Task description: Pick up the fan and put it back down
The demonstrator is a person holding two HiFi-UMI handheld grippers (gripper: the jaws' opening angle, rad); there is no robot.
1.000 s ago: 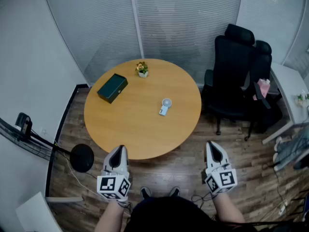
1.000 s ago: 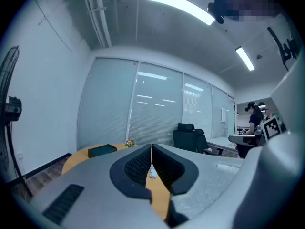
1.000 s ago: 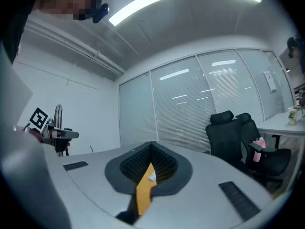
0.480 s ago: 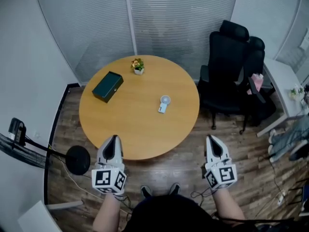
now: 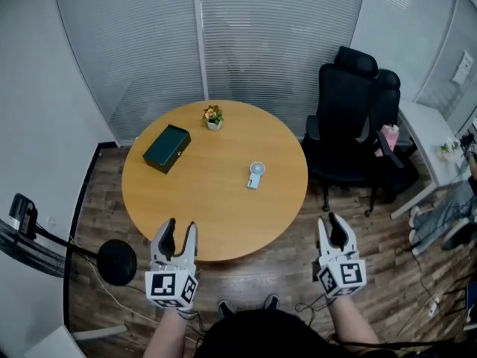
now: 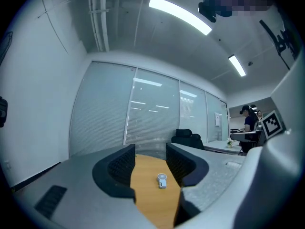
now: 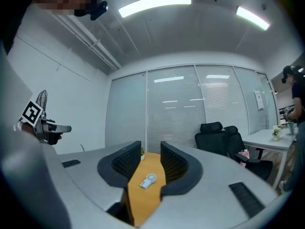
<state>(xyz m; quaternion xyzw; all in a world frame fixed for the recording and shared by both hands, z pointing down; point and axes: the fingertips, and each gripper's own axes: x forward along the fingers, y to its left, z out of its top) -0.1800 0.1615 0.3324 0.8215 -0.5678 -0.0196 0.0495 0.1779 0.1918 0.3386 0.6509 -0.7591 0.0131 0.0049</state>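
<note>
While fan (image 5: 256, 174) lies untouched on table (image 5: 186, 207), right of centre, task is not begun: pick-up and put-down both left. Left gripper (image 5: 181, 228) and right gripper (image 5: 333, 222) hang short of table edge, well apart from fan. Jaws of both opening, left wider, nothing between. Only head view shows box (image 5: 166, 148) and plant (image 5: 213, 115). Only gripper views show jaw gaps clearly.

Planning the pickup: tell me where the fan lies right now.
In the head view the small white fan lies on the round wooden table, right of centre, well apart from the green box on the table's left side.
</note>
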